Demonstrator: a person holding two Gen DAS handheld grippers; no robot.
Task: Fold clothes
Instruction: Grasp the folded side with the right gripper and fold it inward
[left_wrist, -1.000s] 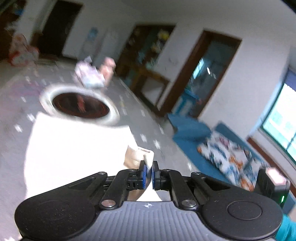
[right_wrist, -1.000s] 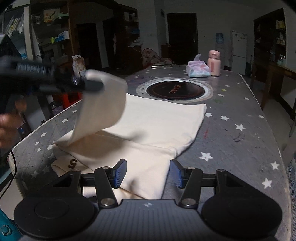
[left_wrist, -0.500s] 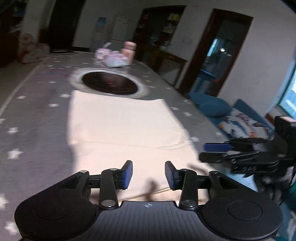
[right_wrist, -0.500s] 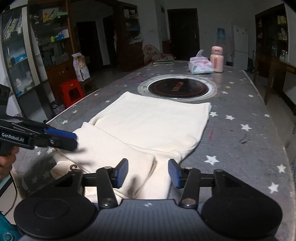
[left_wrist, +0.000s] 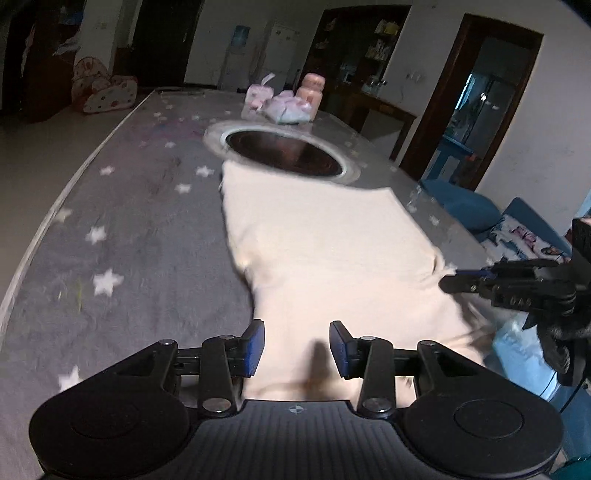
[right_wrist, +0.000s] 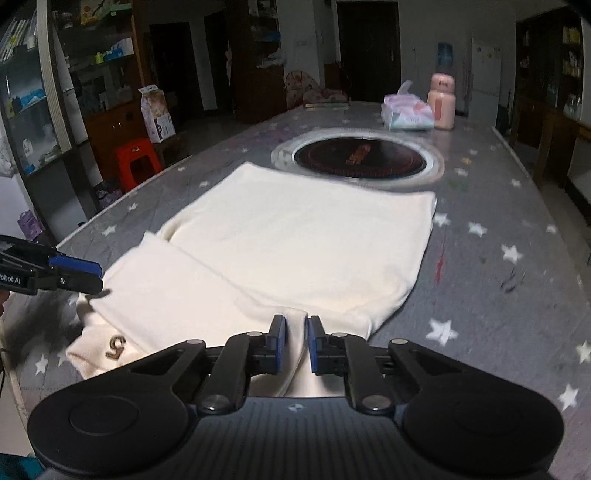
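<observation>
**Cream garment flat on a star-print table, two grippers at its near end**

The table (right_wrist: 517, 258) is long, grey and dotted with white stars, with one round dark burner (right_wrist: 358, 155) set into it ahead of both grippers. Past the burner stand one tissue pack (right_wrist: 406, 116) and one pink bottle (right_wrist: 441, 101), side by side. Beyond are dark doorways, shelving (right_wrist: 44, 92) and one red stool (right_wrist: 136, 160) off to the left of the right gripper.

One cream garment (right_wrist: 295, 243) lies flat, reaching from the burner's rim back to the grippers; a sleeve is folded over its near left part.

The left gripper (left_wrist: 296, 347) hovers over the garment's near edge with its pads spread wide, holding nothing. The right gripper (right_wrist: 296, 341) has its blue pads nearly together, pinching a raised fold of the cream cloth at the near edge.
</observation>
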